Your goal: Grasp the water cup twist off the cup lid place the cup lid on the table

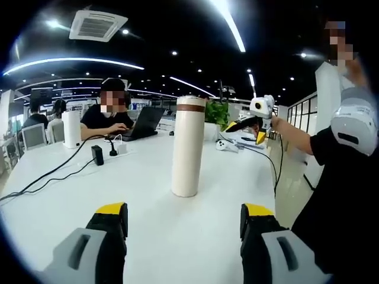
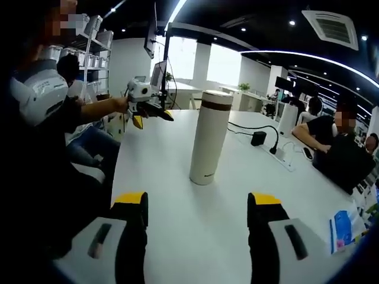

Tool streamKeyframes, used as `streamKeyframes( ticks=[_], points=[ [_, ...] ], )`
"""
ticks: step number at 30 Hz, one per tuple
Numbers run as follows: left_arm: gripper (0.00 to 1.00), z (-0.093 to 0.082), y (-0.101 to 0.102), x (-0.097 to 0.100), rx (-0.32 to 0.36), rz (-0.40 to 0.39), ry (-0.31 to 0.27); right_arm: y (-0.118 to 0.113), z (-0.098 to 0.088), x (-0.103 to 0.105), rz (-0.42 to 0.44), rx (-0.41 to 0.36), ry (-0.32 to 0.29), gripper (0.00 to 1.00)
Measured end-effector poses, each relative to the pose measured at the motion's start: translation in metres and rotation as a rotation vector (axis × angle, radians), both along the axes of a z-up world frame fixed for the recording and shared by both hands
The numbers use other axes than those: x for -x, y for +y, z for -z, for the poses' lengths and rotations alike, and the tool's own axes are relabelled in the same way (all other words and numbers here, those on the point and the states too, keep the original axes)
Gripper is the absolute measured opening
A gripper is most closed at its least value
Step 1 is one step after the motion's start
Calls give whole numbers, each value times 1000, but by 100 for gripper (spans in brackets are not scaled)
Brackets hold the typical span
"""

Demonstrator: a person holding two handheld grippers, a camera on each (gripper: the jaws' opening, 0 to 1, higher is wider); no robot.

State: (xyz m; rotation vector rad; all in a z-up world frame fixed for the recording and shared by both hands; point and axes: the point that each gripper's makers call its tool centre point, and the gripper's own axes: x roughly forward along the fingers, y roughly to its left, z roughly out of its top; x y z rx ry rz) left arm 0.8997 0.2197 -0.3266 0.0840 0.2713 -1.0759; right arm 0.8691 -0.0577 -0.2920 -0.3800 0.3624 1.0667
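— Where is the water cup (image 1: 188, 147)?

— Upright on the white bench (image 1: 148, 195), a tall cream cylinder. Its cup lid (image 1: 190, 103) is on top, with a brown band where lid meets body. In the right gripper view the same water cup (image 2: 209, 137) stands a little left of centre, lid (image 2: 215, 98) seated, some small dark lettering near its base that is too small to read.

— And the tools?

— The left tool (image 1: 183, 218) has its yellow-tipped jaws spread wide, nothing between them, short of the cup and well apart from it. The right tool (image 2: 198, 207) is the same: jaws parted, released, the cup standing beyond the gap and untouched.

— Does either tool appear in the other's view?

— Yes. In the left gripper view the right one is held up over the far right edge of the bench, beyond the cup. In the right gripper view the left one is at the upper left, held out by a forearm. I cannot tell their jaw gap from those angles.

— What else sits on the bench?

— A black cable (image 1: 56, 171) running to a black adapter (image 1: 97, 154) and a white power strip (image 1: 121, 148). A seated person in black (image 1: 106, 115) types at a dark laptop (image 1: 144, 123). A white cylinder (image 1: 71, 129) stands further left, and a green plant (image 1: 217, 112) sits behind the cup.
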Motion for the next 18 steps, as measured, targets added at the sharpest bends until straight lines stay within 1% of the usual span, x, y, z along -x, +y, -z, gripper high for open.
streamKeyframes(
  ticks=[10, 18],
  points=[
    [78, 1, -2, -4, 5, -4, -8, 0, 4, -4, 1, -7, 8, 70],
    [78, 5, -1, -2, 4, -8, -10, 2, 4, -3, -2, -5, 5, 70]
  ],
)
